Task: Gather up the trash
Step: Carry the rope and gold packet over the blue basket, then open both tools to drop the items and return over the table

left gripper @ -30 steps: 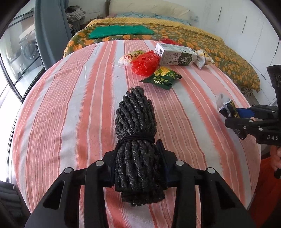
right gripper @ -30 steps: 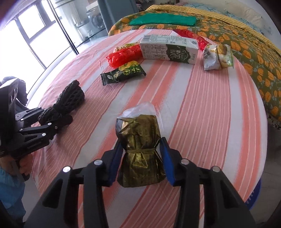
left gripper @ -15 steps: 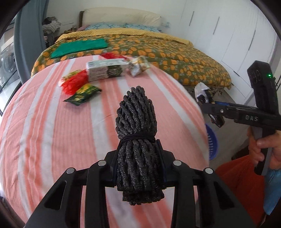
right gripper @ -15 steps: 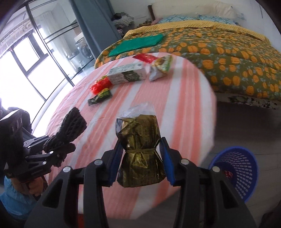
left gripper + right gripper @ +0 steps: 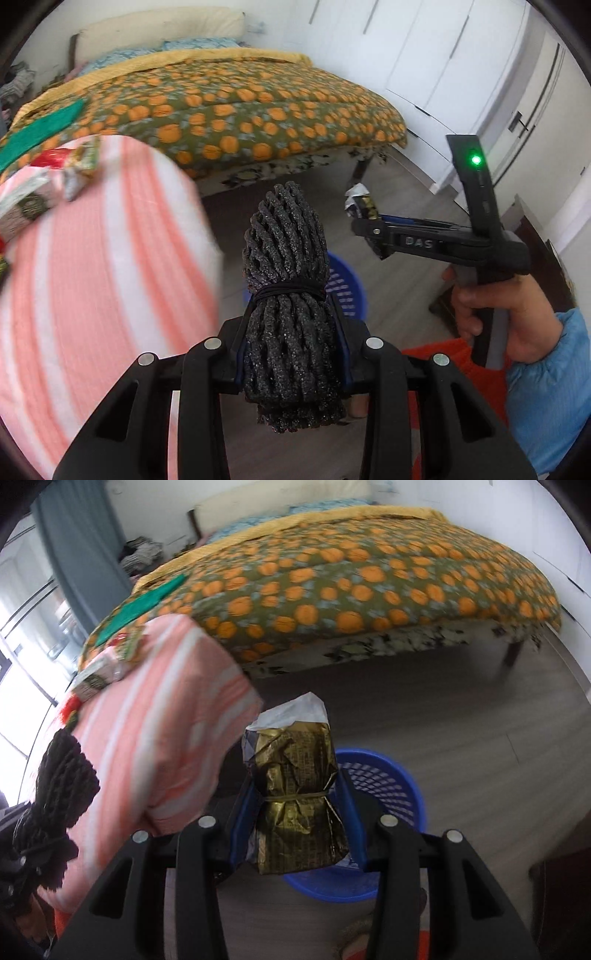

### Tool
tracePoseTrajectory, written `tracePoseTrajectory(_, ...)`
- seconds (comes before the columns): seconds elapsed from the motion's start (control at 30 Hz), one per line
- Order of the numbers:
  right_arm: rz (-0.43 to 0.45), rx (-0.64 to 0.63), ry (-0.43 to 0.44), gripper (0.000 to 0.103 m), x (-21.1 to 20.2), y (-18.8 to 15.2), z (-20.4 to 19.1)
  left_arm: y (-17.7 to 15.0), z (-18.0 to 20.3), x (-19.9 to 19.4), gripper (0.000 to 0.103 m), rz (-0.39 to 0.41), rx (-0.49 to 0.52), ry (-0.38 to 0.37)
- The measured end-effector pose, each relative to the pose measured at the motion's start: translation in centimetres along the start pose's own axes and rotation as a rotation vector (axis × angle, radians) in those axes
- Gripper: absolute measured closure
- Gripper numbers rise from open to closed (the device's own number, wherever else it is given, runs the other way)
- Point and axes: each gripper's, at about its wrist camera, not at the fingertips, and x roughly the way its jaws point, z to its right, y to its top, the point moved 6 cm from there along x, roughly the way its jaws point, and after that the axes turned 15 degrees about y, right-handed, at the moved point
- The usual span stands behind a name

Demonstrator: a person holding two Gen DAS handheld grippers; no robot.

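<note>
Two hand-held tools each carry 1 piece of trash away from the desk (image 5: 92, 266) toward a blue basket (image 5: 391, 786) on the floor. The left tool (image 5: 291, 343) is clamped on a black net bundle (image 5: 288, 280), gripped low near its elastic band so most of it stands up clear of the fingers. The right tool (image 5: 299, 823) is clamped on a gold wrapper (image 5: 295, 790), pinched at its tied waist, and in the right wrist view it sits just over the near rim of the basket, which looks well placed for a drop. In the left wrist view the basket shows only partly, behind the bundle. More trash waits on the striped desk: a carton (image 5: 98, 675) and some packets (image 5: 79, 171), blurred at the far edge, so the job seems partly done
</note>
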Motion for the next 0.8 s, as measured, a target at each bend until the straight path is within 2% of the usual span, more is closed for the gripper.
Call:
tracePoseTrajectory(0.23,0.005,0.115,-0.008,0.061,0.1,-0.9,6.2,0.5,6.3,7.6,0.067,-0.074,0.048,-0.036)
tracePoseTrajectory(0.43,0.046,0.181,0.024,0.06,-0.3,-0.5,8.3,0.7,8.5,13.1,0.065,-0.111,0.089,-0.025)
tracePoseTrajectory(0.47,0.053,0.191,0.03,0.059,-0.3,-0.4,8.6,0.9,8.7,13.9,0.058,-0.107,0.105,-0.018)
tracePoseTrajectory(0.5,0.059,0.202,0.035,0.058,-0.3,-0.3,8.8,1.0,8.9,14.6,0.04,-0.104,0.117,-0.012)
tracePoseTrajectory(0.53,0.066,0.213,0.037,0.051,-0.4,-0.2,9.0,1.3,8.9,15.1,0.032,-0.096,0.124,0.0)
tracePoseTrajectory(0.57,0.071,0.227,0.043,0.036,-0.4,-0.2,9.3,1.7,8.9,15.8,0.026,-0.08,0.128,0.023)
tracePoseTrajectory(0.6,0.08,0.24,0.047,0.032,-0.5,-0.1,9.4,1.8,8.8,16.0,0.026,-0.075,0.132,0.039)
tracePoseTrajectory(0.67,0.099,0.252,0.046,0.031,-0.9,0.1,9.5,2.1,8.5,16.0,0.026,-0.078,0.13,0.057)
tracePoseTrajectory(0.8,0.119,0.253,0.037,0.027,-1.6,0.4,9.5,2.5,7.6,12.6,0.021,-0.028,0.106,0.047)
